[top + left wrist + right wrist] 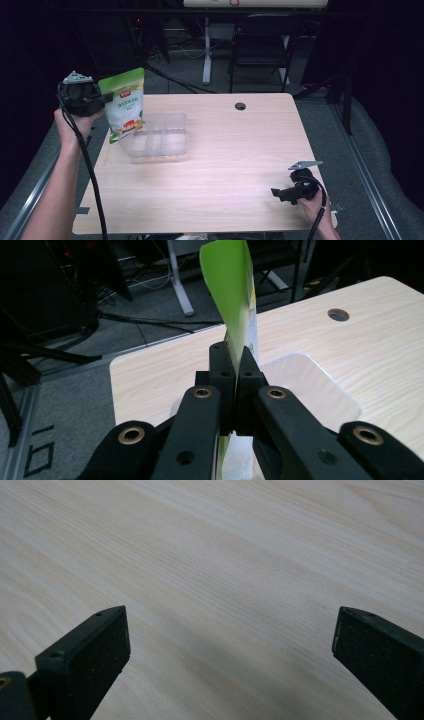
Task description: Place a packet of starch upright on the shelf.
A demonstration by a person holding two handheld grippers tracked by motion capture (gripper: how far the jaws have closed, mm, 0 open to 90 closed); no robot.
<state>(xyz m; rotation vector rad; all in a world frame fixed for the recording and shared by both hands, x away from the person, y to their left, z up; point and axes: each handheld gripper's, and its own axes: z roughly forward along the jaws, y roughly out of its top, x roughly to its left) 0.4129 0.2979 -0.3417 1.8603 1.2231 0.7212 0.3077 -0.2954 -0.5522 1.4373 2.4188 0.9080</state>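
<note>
Left gripper (234, 371) jaws pinch a green-and-white pouch (125, 104) above clear tray (172, 134).

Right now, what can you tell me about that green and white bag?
The bag is a soft pouch, green at the top and white below, with print and a picture on its front. It hangs upright in the air, tilted a little, above the left end of the clear tray. The left gripper pinches its edge.

Light wooden table (230, 165) with cable hole (240, 106), black chair (260, 45) beyond it
</note>
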